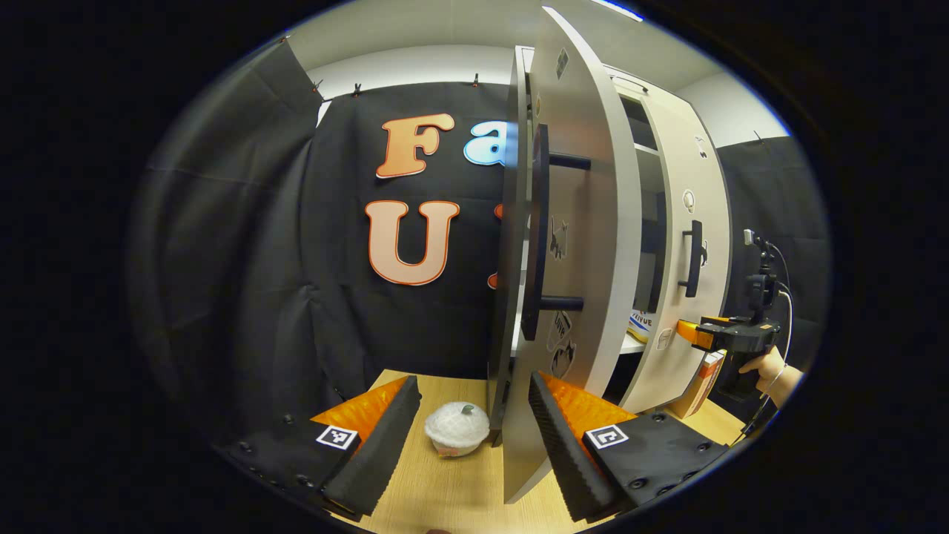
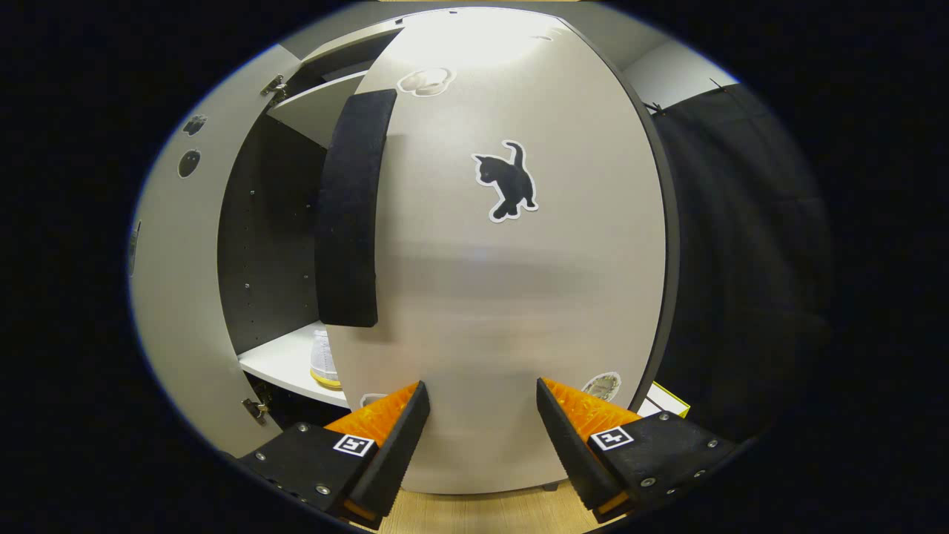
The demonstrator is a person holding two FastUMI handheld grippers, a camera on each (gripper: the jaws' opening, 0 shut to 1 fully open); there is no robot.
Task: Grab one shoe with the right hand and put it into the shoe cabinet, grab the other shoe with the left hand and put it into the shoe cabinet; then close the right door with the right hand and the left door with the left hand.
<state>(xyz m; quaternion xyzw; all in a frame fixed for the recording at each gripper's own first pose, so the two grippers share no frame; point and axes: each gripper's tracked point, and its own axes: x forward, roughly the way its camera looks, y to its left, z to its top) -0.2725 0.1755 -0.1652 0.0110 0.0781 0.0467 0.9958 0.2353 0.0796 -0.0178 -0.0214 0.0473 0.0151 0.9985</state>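
Observation:
The shoe cabinet's left door (image 1: 574, 245) stands ajar, seen nearly edge-on, with a long black handle (image 1: 535, 230). My left gripper (image 1: 474, 386) is open, and the door's lower edge sits between its fingers, close to the right one. The right door (image 2: 504, 282), which has a cat sticker and a black handle (image 2: 348, 211), is partly swung in. My right gripper (image 2: 482, 387) is open with its fingertips close against that door's face. A pale shoe (image 2: 322, 360) rests on the white shelf (image 2: 278, 363) inside. Farther off, the right gripper (image 1: 686, 330) is held by a hand (image 1: 771, 367) at the right door (image 1: 686, 245).
A white foam-wrapped round item (image 1: 457, 428) lies on the wooden table (image 1: 445, 497) just left of the left door. An orange box (image 1: 708, 382) stands by the cabinet's right side, and its yellow-edged corner (image 2: 667, 404) shows past the right door. Black cloth hangs behind.

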